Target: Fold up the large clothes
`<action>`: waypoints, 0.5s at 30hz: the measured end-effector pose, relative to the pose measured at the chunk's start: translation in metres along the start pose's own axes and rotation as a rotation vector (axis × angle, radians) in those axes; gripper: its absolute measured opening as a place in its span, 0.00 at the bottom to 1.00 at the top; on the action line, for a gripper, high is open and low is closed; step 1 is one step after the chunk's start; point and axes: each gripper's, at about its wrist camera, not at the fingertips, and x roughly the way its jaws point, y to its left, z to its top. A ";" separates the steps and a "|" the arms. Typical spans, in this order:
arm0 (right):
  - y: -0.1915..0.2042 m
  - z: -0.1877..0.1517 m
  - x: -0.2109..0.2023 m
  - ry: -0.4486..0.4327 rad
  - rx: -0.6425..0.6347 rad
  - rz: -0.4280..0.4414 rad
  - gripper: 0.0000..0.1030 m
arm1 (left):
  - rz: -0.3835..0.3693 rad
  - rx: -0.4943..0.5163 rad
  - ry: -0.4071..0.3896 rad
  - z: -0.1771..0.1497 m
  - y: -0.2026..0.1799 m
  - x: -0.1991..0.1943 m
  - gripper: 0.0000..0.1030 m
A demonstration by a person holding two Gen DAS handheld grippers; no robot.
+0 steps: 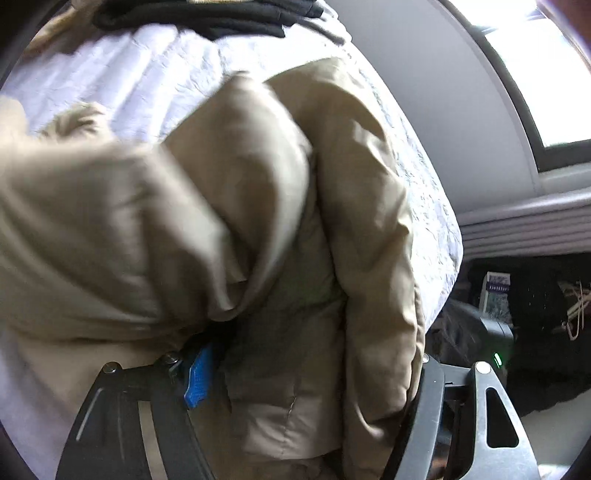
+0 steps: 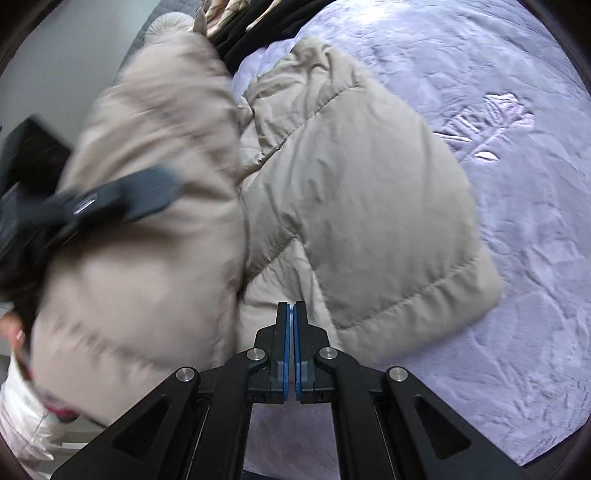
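Lying bunched on the bed (image 2: 517, 184), the beige puffer coat (image 2: 354, 192) has one half folded up into a blurred mound on the left of the right wrist view. Left tongs (image 1: 306, 373) stand well apart with coat fabric bulging between the two fingers; whether the pads press it cannot be told. No earlier view is given here. Right tongs (image 2: 290, 317) are closed pad to pad with nothing between them, poised over the coat's near hem. Dark clothes (image 2: 255, 26) lie heaped at the bed's far side, just beyond the coat's collar end. Past the bed's edge in the left wrist view sit a small box (image 1: 495, 295) and dark clutter (image 1: 546, 306) low down, under a window (image 1: 546, 74). Bare quilted cover with an embroidered rose (image 2: 487, 122) spreads wide to the right of the coat.
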 end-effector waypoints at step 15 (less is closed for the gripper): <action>0.021 -0.039 -0.124 -0.212 -0.164 0.113 0.83 | 0.017 -0.144 0.031 0.016 -0.013 0.028 0.70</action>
